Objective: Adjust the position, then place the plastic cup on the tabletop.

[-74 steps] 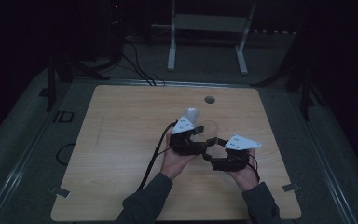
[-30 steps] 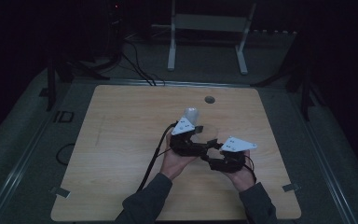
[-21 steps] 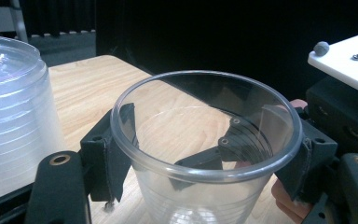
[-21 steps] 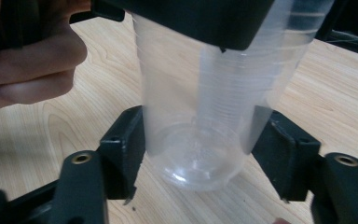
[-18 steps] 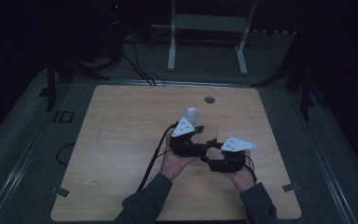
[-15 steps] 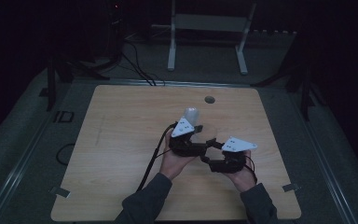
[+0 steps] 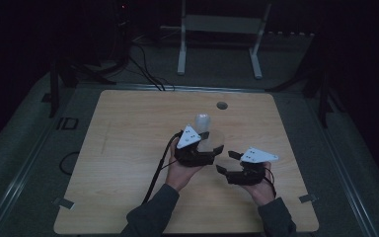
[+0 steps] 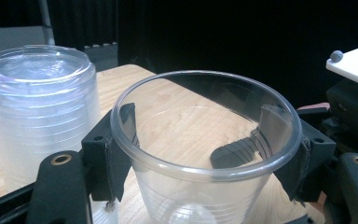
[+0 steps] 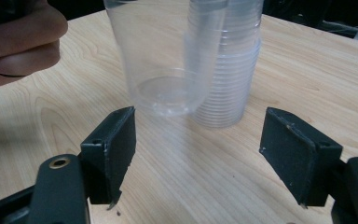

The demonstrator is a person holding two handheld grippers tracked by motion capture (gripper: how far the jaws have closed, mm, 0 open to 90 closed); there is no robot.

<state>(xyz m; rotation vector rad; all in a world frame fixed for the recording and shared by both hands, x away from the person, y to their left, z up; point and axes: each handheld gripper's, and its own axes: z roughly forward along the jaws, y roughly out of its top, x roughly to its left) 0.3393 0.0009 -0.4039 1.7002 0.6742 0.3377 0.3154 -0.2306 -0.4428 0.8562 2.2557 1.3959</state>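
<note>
Left tongs (image 8: 205, 154) clamp clear cup (image 8: 205, 186) | right tongs (image 9: 200, 163) just opened wide, empty, cup beyond

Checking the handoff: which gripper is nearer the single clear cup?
Left. The left gripper has the cup between its jaws, pads on its sides. The right gripper is open and apart from the cup, which hangs beyond its jaws.

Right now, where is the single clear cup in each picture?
High view: the clear cup sits mid-table, held by the left tool.
Left gripper view: it sits at centre, gripped between the pads.
Right gripper view: top centre, off the table.
Shared landmark: the cup stack beside it.
</note>
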